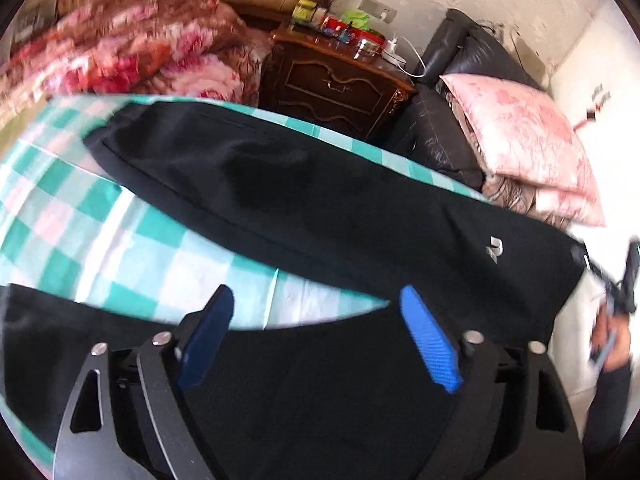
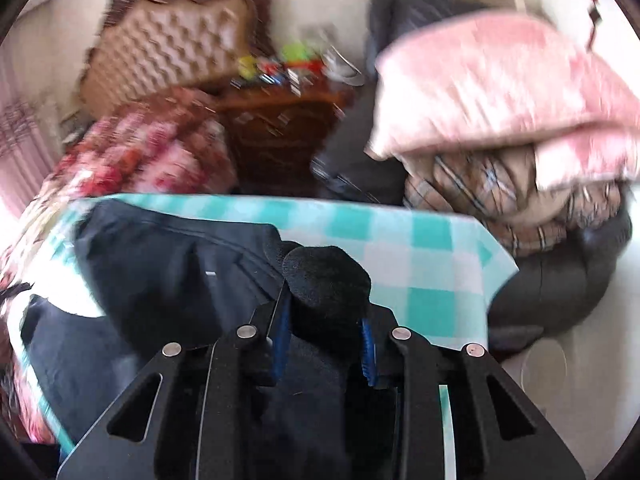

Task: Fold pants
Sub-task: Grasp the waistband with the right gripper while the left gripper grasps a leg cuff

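While the right gripper [image 2: 326,340] has its blue pads clamped on a bunched wad of black cloth, a rounded lump of the pants [image 2: 168,272] bulging out above its fingertips, the left gripper [image 1: 316,336] stands spread, its two blue fingers [image 1: 430,344] set apart over more black fabric with nothing caught between them. From the left fingers the pants [image 1: 320,208] run as one long dark band, slanting from upper left down to the lower right, where a small white logo [image 1: 495,249] shows; a second dark stretch lies directly under the open jaws. So the garment's long axis crosses in front of the left gripper rather than pointing away from it, and the cloth beneath that gripper is the nearest thing for it to pinch, I judge. The pants lie on a green and white checked sheet [image 1: 120,240]. Beyond its far edge stand a dark carved nightstand [image 1: 340,92] crowded with small items, a red floral blanket [image 1: 140,48] to the left, and a pink pillow [image 1: 520,132] on a black seat to the right. None of these reaches onto the sheet near the fingers. Both views are blurred, so finer creases cannot be read.
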`<state>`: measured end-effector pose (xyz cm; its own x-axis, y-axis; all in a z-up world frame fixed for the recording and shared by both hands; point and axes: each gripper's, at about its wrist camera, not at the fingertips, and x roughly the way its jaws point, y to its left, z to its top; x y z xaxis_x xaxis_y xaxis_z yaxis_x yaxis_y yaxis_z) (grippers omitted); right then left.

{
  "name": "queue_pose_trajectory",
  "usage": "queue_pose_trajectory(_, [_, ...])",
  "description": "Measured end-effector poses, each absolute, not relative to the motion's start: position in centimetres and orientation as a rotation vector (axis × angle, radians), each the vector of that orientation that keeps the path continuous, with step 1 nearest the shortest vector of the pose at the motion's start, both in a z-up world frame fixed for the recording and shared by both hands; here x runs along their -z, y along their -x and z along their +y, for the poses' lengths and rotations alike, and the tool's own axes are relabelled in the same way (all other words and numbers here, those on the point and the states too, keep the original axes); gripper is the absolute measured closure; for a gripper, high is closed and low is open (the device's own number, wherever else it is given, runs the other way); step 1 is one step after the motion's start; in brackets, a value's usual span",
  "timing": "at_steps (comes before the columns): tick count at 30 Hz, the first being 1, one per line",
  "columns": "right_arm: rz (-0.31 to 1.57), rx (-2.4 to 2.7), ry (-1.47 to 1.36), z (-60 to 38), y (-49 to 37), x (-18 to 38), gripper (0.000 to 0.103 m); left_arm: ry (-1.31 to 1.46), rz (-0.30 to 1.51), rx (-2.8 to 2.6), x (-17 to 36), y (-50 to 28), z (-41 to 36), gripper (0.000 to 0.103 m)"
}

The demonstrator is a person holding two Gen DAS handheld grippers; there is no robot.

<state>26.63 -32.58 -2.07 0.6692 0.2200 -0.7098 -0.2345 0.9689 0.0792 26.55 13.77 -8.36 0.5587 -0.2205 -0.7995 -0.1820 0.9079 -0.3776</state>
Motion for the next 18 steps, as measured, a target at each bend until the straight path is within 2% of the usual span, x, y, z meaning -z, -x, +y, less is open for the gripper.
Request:
queue_pose_trajectory(9, [0.71, -0.402, 0.028, -28.1, -14.2, -0.2, 0.074, 0.73, 1.018, 0.069, 10.9, -37.9, 17.6, 0.037])
queue_pose_trajectory(16, [0.708, -0.438, 0.013, -27.1, -9.1, -0.2, 0.074, 0.969, 1.098, 0.054, 16.0, -45.6, 20.1, 0.048])
queue_pose_trajectory(18, [0.708, -0.442, 0.027, -26.9, -8.5, -0.2, 0.074, 1.015, 1.096, 0.037, 16.8, -46.7, 20.8, 0.049])
